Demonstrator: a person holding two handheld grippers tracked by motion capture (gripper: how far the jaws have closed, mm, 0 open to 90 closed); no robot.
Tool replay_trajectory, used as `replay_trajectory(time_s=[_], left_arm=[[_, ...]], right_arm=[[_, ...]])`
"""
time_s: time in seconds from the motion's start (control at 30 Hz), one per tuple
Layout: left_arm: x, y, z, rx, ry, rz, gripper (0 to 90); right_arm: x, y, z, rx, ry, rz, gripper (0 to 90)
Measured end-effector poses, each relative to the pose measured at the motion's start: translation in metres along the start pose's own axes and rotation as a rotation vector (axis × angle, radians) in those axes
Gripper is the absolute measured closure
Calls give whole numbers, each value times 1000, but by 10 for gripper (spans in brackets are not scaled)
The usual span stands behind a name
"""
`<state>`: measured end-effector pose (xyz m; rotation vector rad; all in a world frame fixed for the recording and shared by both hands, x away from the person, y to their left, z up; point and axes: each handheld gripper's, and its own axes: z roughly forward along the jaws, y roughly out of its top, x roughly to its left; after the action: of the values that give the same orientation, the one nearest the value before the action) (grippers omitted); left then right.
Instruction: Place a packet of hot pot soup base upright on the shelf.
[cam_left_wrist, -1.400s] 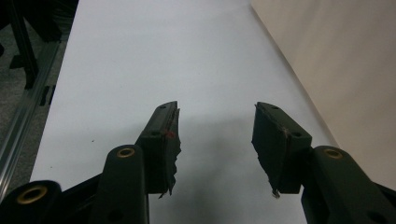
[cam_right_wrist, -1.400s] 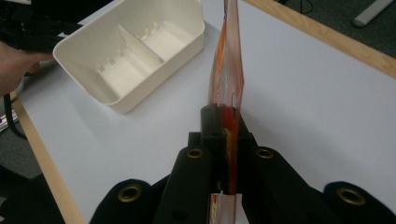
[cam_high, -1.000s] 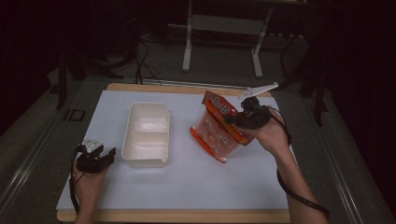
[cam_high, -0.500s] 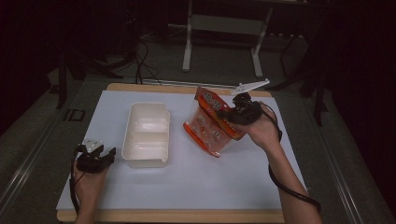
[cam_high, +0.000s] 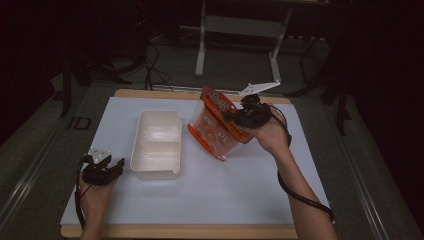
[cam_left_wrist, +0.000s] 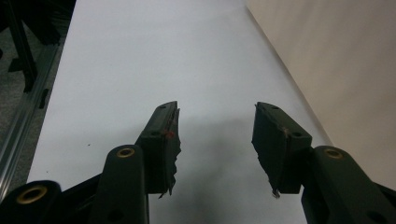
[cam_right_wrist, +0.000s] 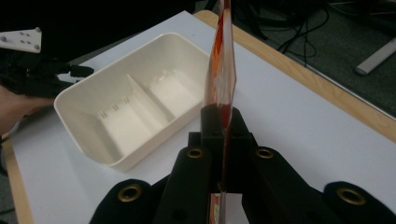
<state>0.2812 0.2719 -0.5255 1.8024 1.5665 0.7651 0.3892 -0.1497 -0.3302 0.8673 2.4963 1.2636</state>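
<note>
1. Your right gripper (cam_high: 235, 118) is clenched on the orange snack packet (cam_high: 214, 131); in the right gripper view the jaws meet on the packet's edge (cam_right_wrist: 221, 70), with no gap between them.
2. The packet hangs tilted above the white table sheet (cam_high: 225, 195), its lower corner close to the sheet; it sits just beside the right side of the cream container (cam_high: 156, 144), apart from it.
3. The container stands on the sheet left of centre; the right gripper view shows two compartments split by a low divider (cam_right_wrist: 144, 100); both compartments hold nothing.
4. Your left gripper (cam_high: 107, 167) rests near the front left corner of the container; its jaws stand released, with bare sheet between the pads (cam_left_wrist: 166, 135) in the left gripper view.
5. The container wall (cam_left_wrist: 345, 60) lies to the right of that gripper.
</note>
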Motion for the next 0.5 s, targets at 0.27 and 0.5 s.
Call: replay_trajectory(time_s=[0.27, 0.5], left_arm=[[0, 0, 0, -2, 0, -1, 511], [0, 0, 0, 0, -2, 4, 511]], right_arm=[[1, 5, 4, -39, 6, 0, 900], [3, 11, 8, -57, 21, -7, 900]])
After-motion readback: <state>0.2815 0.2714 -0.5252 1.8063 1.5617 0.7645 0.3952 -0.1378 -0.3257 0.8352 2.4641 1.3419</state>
